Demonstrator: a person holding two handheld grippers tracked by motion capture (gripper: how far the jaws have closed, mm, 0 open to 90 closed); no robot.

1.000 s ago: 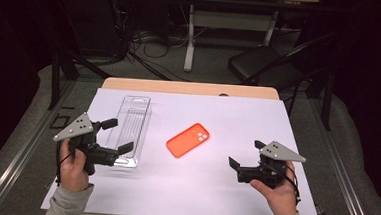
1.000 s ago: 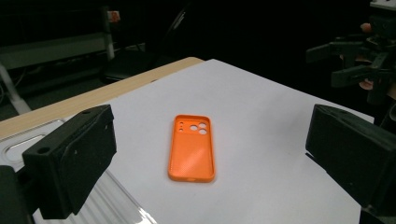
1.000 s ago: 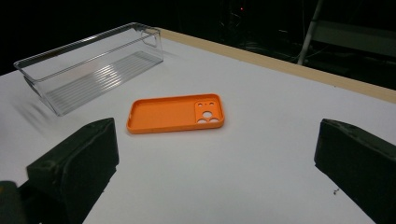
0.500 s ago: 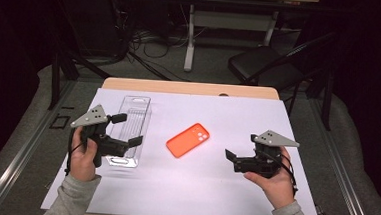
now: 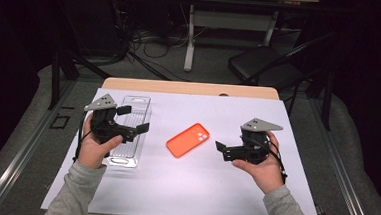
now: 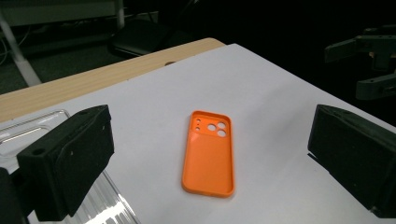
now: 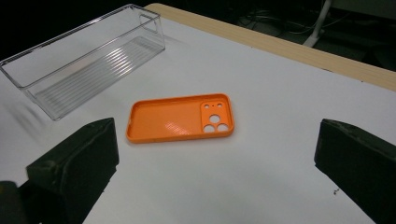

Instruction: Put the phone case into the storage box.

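An orange phone case (image 5: 188, 140) lies flat, open side up, near the middle of the high view, on the white table cover (image 5: 233, 190); its camera cut-outs sit at its upper right end there. In the left gripper view the phone case (image 6: 208, 153) lies at centre frame, between the two black jaws. In the right gripper view it (image 7: 180, 117) lies just above centre, again framed by the jaws.

The left gripper (image 5: 132, 119), at the left of the high view, has its jaws spread wide and holds nothing; it hovers over a clear plastic bin (image 5: 137, 106). The right gripper (image 5: 220, 150), at the right of that view, is likewise wide open and empty, pointing toward the case but apart from it. The bin (image 7: 84, 60) fills the upper left of the right gripper view.
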